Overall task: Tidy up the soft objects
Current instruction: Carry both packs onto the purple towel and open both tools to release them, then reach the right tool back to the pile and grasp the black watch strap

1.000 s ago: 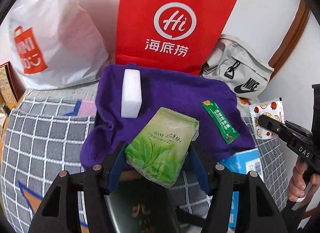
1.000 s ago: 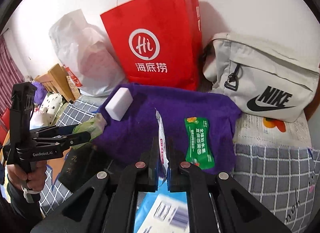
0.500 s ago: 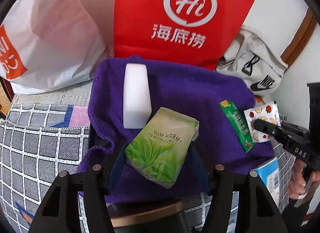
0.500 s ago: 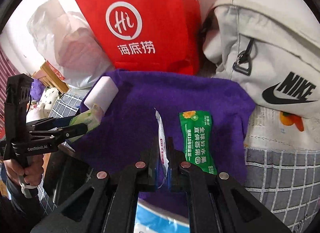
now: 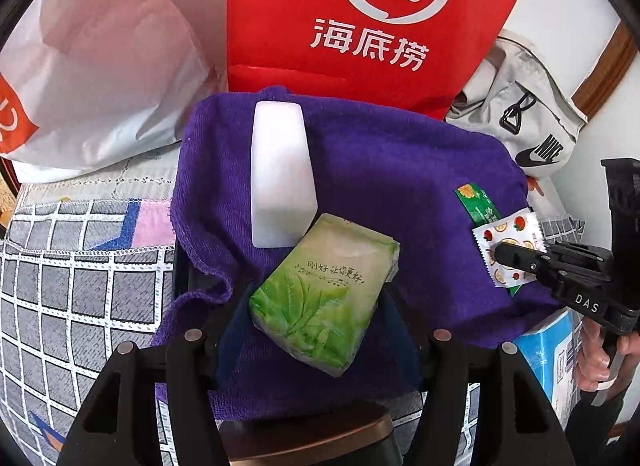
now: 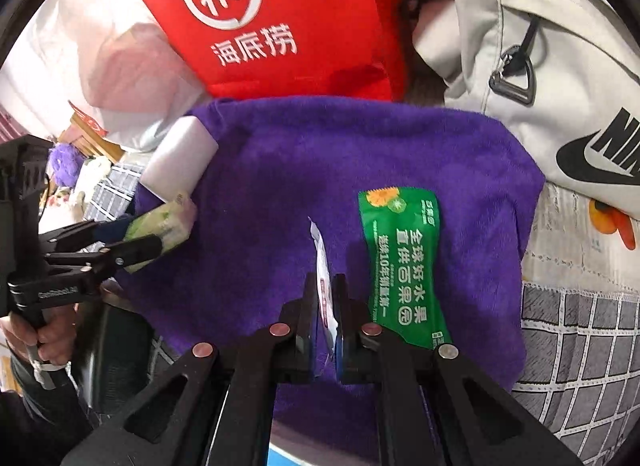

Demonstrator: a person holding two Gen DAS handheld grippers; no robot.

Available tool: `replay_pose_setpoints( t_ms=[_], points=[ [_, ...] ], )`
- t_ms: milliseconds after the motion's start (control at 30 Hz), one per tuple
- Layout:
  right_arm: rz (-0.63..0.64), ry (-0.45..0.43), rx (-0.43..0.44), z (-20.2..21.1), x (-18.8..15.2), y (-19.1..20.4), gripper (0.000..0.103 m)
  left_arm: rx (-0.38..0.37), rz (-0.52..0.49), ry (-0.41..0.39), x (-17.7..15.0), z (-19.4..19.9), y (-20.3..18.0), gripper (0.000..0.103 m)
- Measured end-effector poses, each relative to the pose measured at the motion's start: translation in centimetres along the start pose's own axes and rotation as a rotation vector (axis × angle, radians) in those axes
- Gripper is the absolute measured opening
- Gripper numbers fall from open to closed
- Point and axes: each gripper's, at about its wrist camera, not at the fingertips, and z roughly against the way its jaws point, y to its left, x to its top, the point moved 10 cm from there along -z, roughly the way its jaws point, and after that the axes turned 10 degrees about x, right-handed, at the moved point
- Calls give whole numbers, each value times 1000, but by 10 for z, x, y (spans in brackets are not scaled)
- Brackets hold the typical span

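A purple towel [image 5: 380, 169] [image 6: 280, 169] lies spread over the grey checked bedding. My left gripper [image 5: 316, 306] is shut on a green tissue pack [image 5: 326, 290] [image 6: 164, 221], held over the towel's near edge, just in front of a white foam block [image 5: 280, 173] [image 6: 180, 157] lying on the towel. My right gripper [image 6: 323, 298] [image 5: 500, 256] is shut on a thin white sachet with fruit print [image 6: 323, 278] [image 5: 508, 234], just over the towel's right part. A green fruit sachet [image 6: 402, 266] [image 5: 476, 205] lies flat on the towel beside it.
A red paper bag [image 5: 372, 25] stands behind the towel, a white plastic bag [image 5: 96, 73] to its left and a grey Nike bag [image 6: 540, 65] to its right. A blue-and-white box [image 5: 552, 350] lies at the towel's near right corner. A dark box [image 5: 308, 438] sits under my left gripper.
Both grippers have come down and forward over the towel with their loads. The fruit-print sachet has moved from off the towel's right edge to above the green sachet.
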Motion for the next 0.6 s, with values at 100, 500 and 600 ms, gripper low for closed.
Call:
replay_pose_setpoints(
  t_ms=[100, 500, 600],
  points=[
    [0, 6, -7, -4, 0, 1, 7, 8, -3, 11, 0, -2, 0, 63],
    [37, -73, -89, 29, 3, -1, 62, 46, 15, 2, -1, 17, 9, 78],
    [26, -94, -93, 41, -2, 1, 62, 49, 25, -12, -6, 30, 14, 78]
  ],
)
